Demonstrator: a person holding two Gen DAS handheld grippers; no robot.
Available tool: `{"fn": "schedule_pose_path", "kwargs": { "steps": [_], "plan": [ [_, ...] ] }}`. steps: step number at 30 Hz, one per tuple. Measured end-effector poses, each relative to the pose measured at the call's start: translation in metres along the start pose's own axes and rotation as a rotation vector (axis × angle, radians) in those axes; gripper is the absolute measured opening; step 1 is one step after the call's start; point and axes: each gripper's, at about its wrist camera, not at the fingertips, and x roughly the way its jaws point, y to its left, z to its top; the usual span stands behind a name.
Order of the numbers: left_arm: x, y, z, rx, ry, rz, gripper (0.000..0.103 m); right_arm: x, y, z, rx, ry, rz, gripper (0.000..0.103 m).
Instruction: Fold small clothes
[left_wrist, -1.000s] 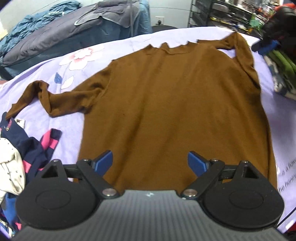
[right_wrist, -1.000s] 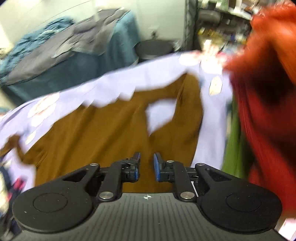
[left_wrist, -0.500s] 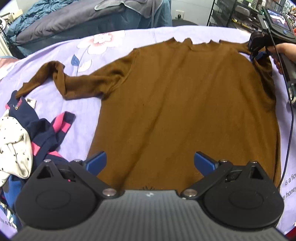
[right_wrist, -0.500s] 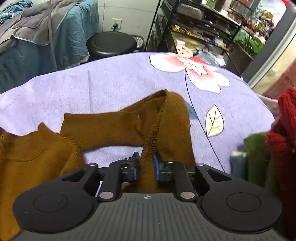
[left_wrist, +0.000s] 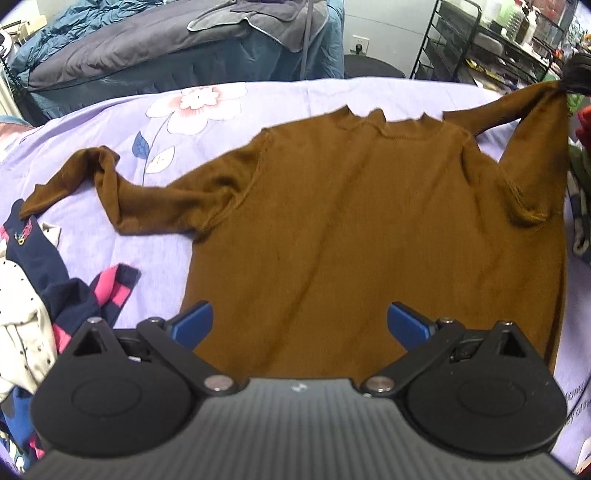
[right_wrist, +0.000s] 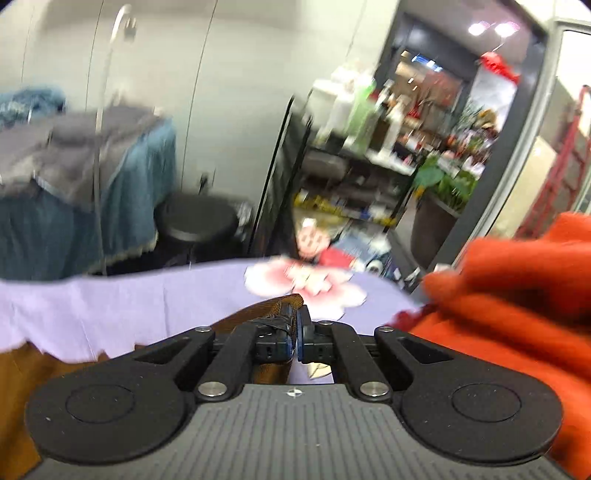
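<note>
A: Left gripper (left_wrist: 297, 321) is sitting at the bottom centre of its view, blue fingertips (left_wrist: 192, 321) spread wide, gripping nothing, hovering over the hem of the brown sweater (left_wrist: 351, 229).

B: Right one?

A: Right gripper (right_wrist: 296, 328) is pinching fully closed on a fold of the brown sweater sleeve (right_wrist: 273, 308), low centre of its own frame. In the left view that sleeve (left_wrist: 532, 122) is rising off the sheet toward the upper right corner, ending at a dark blob there, too blurred to read.

B: Sweater placement?

A: It is lying flat, front or back I cannot tell, filling the middle of the left frame on a lilac floral bedsheet (left_wrist: 110, 122). Neckline is pointing to the top of the frame, hem to the bottom. Other sleeve (left_wrist: 110, 184) is lying kinked across the sheet at centre left, cuff reaching the left edge.

B: Anything else around?

A: Navy and pink striped garment (left_wrist: 74, 291) with a white dotted piece (left_wrist: 18, 332) is bunching at lower left, near the sweater hem but not touching it. Grey and blue bedding pile (left_wrist: 147, 48) is sitting along the top left, black wire shelf (left_wrist: 480, 40) at top right. Right view is motion-blurred; an orange-red knit (right_wrist: 517, 295) is filling its right side, just beside the closed fingers.
</note>
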Motion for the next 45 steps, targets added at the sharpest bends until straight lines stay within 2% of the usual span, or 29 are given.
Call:
{"fn": "schedule_pose_path", "kwargs": {
  "steps": [3,5,6,7,9,11,13,15,17,18,19,21,23,27,29,31,34,37,39,42,45],
  "plan": [
    [0.000,0.006,0.007,-0.021,-0.009,0.001,0.103,-0.010,-0.006,-0.002,0.021,-0.005,-0.024,0.002],
    [0.001,0.010,0.010,-0.041,-0.004,0.002,0.103,-0.013,-0.008,-0.003,0.079,0.004,0.035,0.002],
    [0.001,0.013,0.012,-0.048,-0.006,0.003,0.103,-0.017,-0.008,-0.002,0.110,-0.005,0.094,0.003],
    [-0.001,0.015,0.013,-0.056,-0.015,0.011,0.103,-0.021,-0.005,-0.001,0.127,-0.009,0.180,0.003],
    [-0.005,0.022,0.016,-0.072,-0.044,0.040,0.103,-0.037,0.009,-0.005,0.110,-0.015,0.431,0.003],
    [-0.009,0.031,0.019,-0.099,-0.061,0.070,0.103,-0.060,0.034,-0.018,-0.012,-0.045,0.656,0.003],
    [-0.013,0.044,0.020,-0.133,-0.074,0.090,0.103,-0.079,0.058,-0.040,-0.153,-0.011,0.869,0.003],
    [-0.017,0.059,0.020,-0.169,-0.087,0.118,0.102,-0.089,0.078,-0.071,-0.255,0.071,0.980,0.006],
    [-0.017,0.073,0.018,-0.199,-0.084,0.121,0.103,-0.091,0.096,-0.106,-0.379,0.205,1.070,0.003],
    [-0.015,0.079,0.017,-0.215,-0.073,0.118,0.102,-0.092,0.101,-0.123,-0.422,0.249,1.060,0.009],
    [-0.012,0.083,0.017,-0.229,-0.063,0.115,0.102,-0.093,0.104,-0.138,-0.441,0.292,1.025,0.018],
    [-0.006,0.086,0.016,-0.237,-0.054,0.091,0.102,-0.091,0.103,-0.159,-0.467,0.352,0.967,0.020],
    [0.003,0.082,0.019,-0.215,-0.050,0.050,0.102,-0.093,0.094,-0.166,-0.436,0.356,0.912,0.023],
    [0.024,0.058,0.045,-0.119,-0.077,-0.060,0.081,-0.089,0.075,-0.162,-0.309,0.344,0.792,0.036],
    [0.036,0.040,0.067,-0.043,-0.093,-0.085,0.074,-0.079,0.066,-0.158,-0.283,0.331,0.707,0.036],
    [0.050,0.021,0.091,0.038,-0.091,-0.074,0.066,-0.069,0.061,-0.156,-0.279,0.316,0.612,0.036],
    [0.073,-0.002,0.118,0.133,-0.091,-0.074,0.067,-0.060,0.054,-0.159,-0.295,0.298,0.537,0.036],
    [0.094,-0.022,0.133,0.208,-0.084,-0.021,0.072,-0.057,0.055,-0.167,-0.414,0.265,0.454,0.036],
    [0.111,-0.035,0.140,0.257,-0.071,0.027,0.074,-0.062,0.052,-0.175,-0.502,0.241,0.440,0.036],
    [0.130,-0.050,0.145,0.301,-0.049,0.004,0.074,-0.067,0.050,-0.189,-0.595,0.223,0.420,0.036],
    [0.155,-0.070,0.144,0.352,0.012,0.006,0.074,-0.068,0.047,-0.195,-0.656,0.226,0.429,0.036]
  ]
}}
